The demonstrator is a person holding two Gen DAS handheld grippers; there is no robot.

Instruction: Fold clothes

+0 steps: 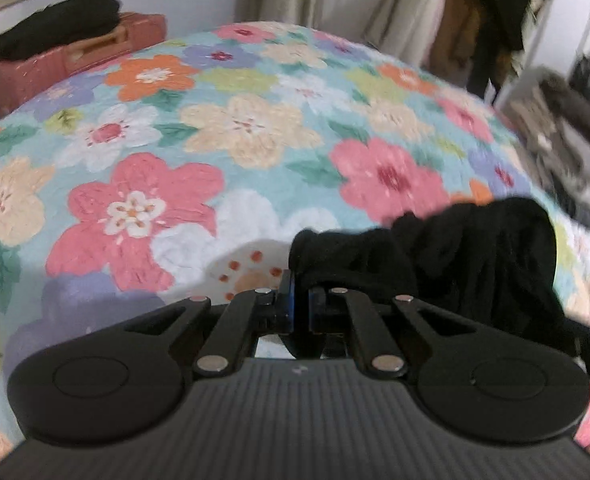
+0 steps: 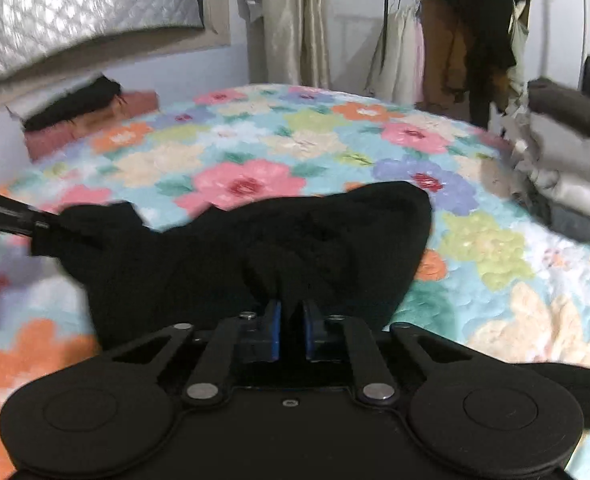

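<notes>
A black garment (image 2: pixel 255 256) is held up over the flowered bedspread (image 2: pixel 279 148) between my two grippers. My right gripper (image 2: pixel 291 312) is shut on a bunched fold of it at the near edge. My left gripper (image 1: pixel 302 288) is shut on another edge of the same black garment (image 1: pixel 435 264), which hangs bunched to its right. The left gripper also shows at the left edge of the right wrist view (image 2: pixel 19 220), pinching the cloth's corner. The rest of the garment below the grippers is hidden.
A pink case (image 1: pixel 75 60) with a folded black garment (image 1: pixel 55 24) on it sits at the bed's far left. A stack of folded grey and beige clothes (image 2: pixel 567 160) lies at the right edge. A clothes rack (image 2: pixel 455 40) and curtains (image 2: pixel 291 20) stand behind.
</notes>
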